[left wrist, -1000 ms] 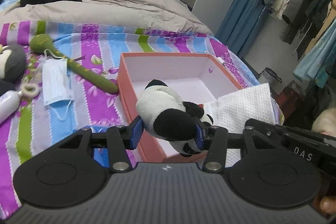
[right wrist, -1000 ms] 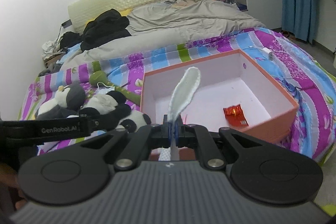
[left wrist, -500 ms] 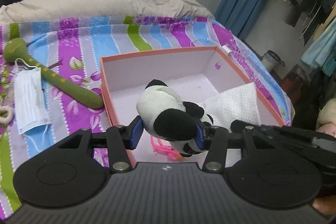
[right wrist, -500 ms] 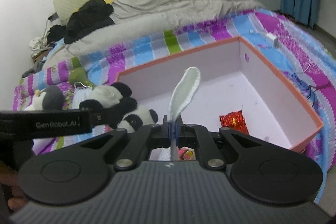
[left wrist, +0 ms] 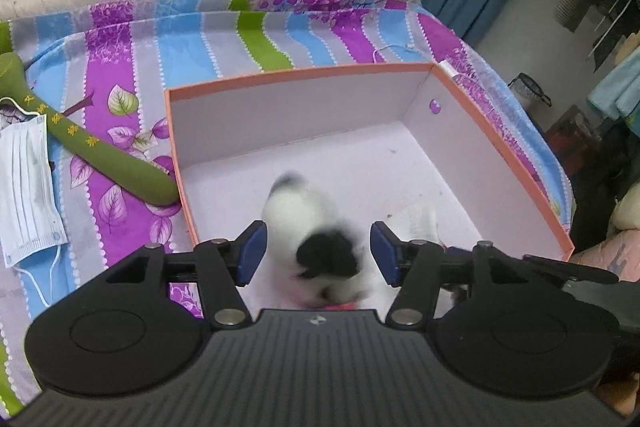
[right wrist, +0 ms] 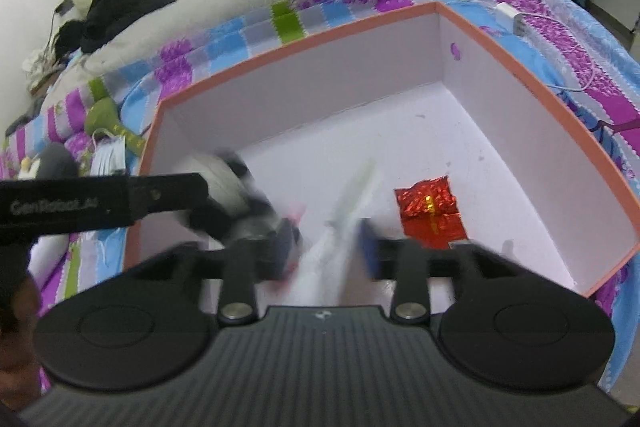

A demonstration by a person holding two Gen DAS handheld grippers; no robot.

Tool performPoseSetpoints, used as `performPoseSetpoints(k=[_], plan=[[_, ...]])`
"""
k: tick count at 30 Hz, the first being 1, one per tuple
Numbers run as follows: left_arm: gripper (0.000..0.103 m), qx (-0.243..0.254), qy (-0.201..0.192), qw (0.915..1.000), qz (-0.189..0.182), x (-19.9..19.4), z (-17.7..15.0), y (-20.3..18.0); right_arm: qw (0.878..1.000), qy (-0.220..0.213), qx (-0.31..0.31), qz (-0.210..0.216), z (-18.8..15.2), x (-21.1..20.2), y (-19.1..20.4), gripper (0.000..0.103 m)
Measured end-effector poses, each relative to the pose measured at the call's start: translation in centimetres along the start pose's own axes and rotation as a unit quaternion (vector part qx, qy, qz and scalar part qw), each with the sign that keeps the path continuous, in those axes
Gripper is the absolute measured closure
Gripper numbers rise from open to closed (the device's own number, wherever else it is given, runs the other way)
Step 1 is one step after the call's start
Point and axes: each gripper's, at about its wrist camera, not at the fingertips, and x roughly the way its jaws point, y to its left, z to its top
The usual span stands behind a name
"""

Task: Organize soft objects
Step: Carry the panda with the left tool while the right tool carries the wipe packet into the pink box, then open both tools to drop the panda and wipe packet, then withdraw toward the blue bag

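Over the orange box [left wrist: 496,143], I watched both sets of jaws opening: the left gripper [left wrist: 318,253] had just released the panda plush [left wrist: 308,227], the right gripper [right wrist: 326,251] its white cloth [right wrist: 340,227], both dropping inside.

right gripper [right wrist: 326,247] over the orange box [right wrist: 532,87], jaws opening; blurred white cloth [right wrist: 340,223] between the pads, not pinched. red foil packet [right wrist: 432,211] on box floor. blurred panda toy [right wrist: 228,187] at left wall.
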Motion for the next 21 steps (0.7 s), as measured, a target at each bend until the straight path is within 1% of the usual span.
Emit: performPoseSetpoints(k=[1, 5, 7, 11, 16, 21], plan=[[0.04, 0.0, -0.003, 1.0, 0.0, -0.3, 0.0, 0.0, 1.0, -0.006, 0.0, 0.0, 0.0, -0.3, -0.1, 0.056], [0.04, -0.004, -0.016, 0.9999, 0.0, -2.0, -0.5, -0.2, 1.0, -0.017, 0.0, 0.001, -0.3, -2.0, -0.1, 0.056], [0.04, -0.002, -0.025, 0.9997, 0.0, -3.3, -0.9, -0.5, 1.0, -0.021, -0.005, 0.009, -0.6, -2.8, 0.1, 0.056], [0.04, 0.0, -0.039, 0.9992, -0.001, -5.7, -1.7, -0.9, 0.999, -0.034, -0.015, 0.012, -1.4, -5.0, 0.9, 0.056], [0.04, 0.004, -0.062, 0.998, -0.002, -9.3, -3.3, -1.6, 0.998, -0.053, -0.021, 0.024, -2.4, -8.1, 1.8, 0.056], [0.04, 0.007, -0.081, 0.9967, -0.005, -13.0, -5.5, -2.0, 0.996, -0.072, -0.034, 0.031, -3.7, -11.0, 3.0, 0.056]])
